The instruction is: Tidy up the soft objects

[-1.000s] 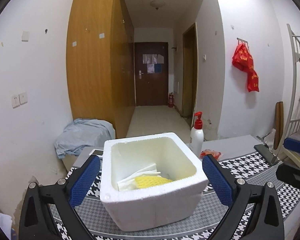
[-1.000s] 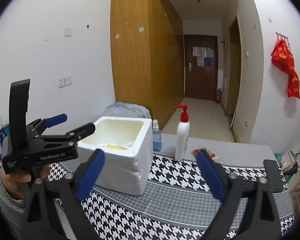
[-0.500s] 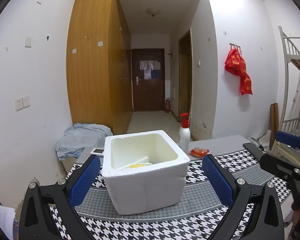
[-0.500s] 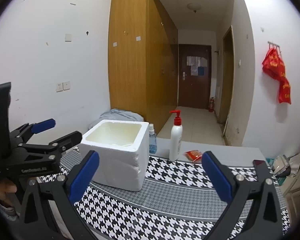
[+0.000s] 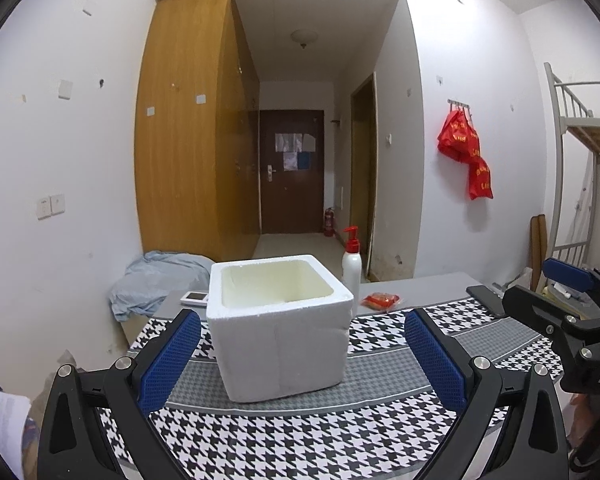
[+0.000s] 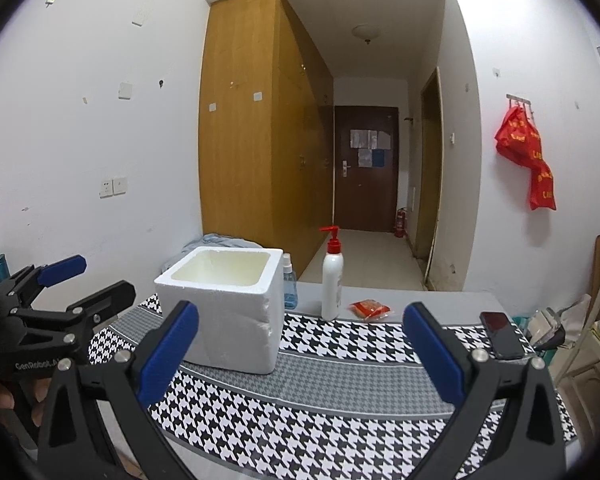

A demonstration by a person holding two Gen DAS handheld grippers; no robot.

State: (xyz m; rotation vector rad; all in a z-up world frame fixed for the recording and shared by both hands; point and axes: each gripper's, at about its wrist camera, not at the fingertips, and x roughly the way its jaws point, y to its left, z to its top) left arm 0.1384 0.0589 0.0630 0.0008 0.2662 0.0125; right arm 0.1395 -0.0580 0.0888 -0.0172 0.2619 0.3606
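A small room with white walls, a wooden wardrobe and a dark door at the far end of a hallway. Close up there is a surface (image 5: 300,432) under a black and white checked cloth.

A white foam box (image 5: 284,352) stands on the cloth with its open top up. It sits straight ahead of the left tongs (image 5: 300,320), right in line with the gap between the two blue pads. From the right tongs (image 6: 300,312) the box is ahead and off to the left. So the left hand looks like the nearer one. The box is about as wide as it is deep, so it has no real long side.

Both tongs are spread wide and hold nothing. The right tongs have just been opening, with nothing between them.

The walls of the box hide its bottom, so nobody can tell from here what is inside. No soft thing lies loose on the cloth. The only one that may be soft is a little red packet (image 6: 370,308). It lies far back, right of the box, just beside a white pump bottle (image 6: 332,280), and its long side runs left to right. It looks nearer the right tongs.

A small blue spray bottle (image 6: 289,284) stands behind the box, and a dark phone (image 6: 500,334) lies at the right edge
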